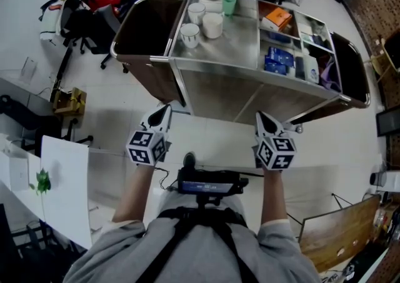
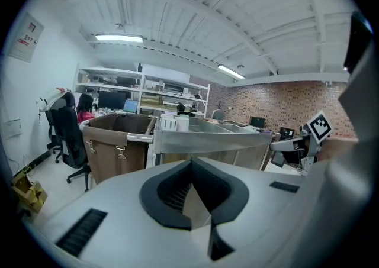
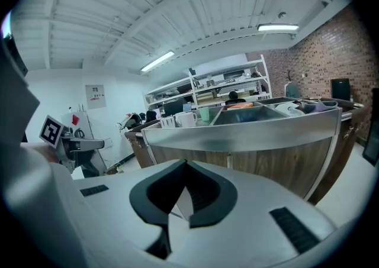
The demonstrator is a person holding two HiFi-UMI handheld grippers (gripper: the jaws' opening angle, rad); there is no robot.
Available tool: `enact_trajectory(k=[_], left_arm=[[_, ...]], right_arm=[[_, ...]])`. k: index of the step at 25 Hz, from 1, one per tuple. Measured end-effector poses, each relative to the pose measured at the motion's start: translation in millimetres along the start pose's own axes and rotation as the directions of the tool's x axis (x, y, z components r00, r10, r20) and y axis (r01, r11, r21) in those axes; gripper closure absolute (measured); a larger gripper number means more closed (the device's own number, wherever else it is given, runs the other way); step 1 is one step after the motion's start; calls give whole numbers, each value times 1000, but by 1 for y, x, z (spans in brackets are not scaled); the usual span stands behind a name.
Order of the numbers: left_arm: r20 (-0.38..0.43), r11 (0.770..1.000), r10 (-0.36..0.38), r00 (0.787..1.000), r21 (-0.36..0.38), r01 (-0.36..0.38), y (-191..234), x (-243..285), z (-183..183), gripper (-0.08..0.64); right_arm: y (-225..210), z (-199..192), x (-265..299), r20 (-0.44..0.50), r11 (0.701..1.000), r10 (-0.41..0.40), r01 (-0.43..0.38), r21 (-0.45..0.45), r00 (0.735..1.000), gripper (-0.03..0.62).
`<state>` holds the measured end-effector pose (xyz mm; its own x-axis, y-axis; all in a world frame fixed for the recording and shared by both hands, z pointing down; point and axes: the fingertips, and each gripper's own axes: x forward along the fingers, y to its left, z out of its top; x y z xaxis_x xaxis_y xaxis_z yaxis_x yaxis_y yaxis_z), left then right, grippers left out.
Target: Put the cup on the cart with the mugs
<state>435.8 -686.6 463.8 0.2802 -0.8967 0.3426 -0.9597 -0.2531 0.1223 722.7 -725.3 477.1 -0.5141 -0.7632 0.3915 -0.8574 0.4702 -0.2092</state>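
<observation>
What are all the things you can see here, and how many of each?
cart: one, silver with brown side bags, in front of the person
mugs: three, white, left part of the cart top
cup: one, green, cart top, beside the mugs at the far edge
box: one, orange, right compartment
packets: several, blue, right compartment
office chair: one, black, floor left of the cart
left tongs: one, black-and-white, shut, empty
right tongs: one, black-and-white, shut, empty

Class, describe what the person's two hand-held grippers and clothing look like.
Both the left hand-held gripper and right hand-held gripper are pale grey with black-padded pointed jaws and a white cube of black square markers. Grey short sleeves, black chest straps.
</observation>
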Motion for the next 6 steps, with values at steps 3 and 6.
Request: enact_trajectory(k=[3,6], left_arm=[[1,1000,7,1000,-1,-7,0,-4,-1,560],[4,1000,3,1000,0,-3,-3,-8,-1,560]], right_arm=[[1,-3,-2,-3,1000,7,-7,-3,1000,586],[1,-6,-5,-5,1000,8,-8,-4,1000,586]])
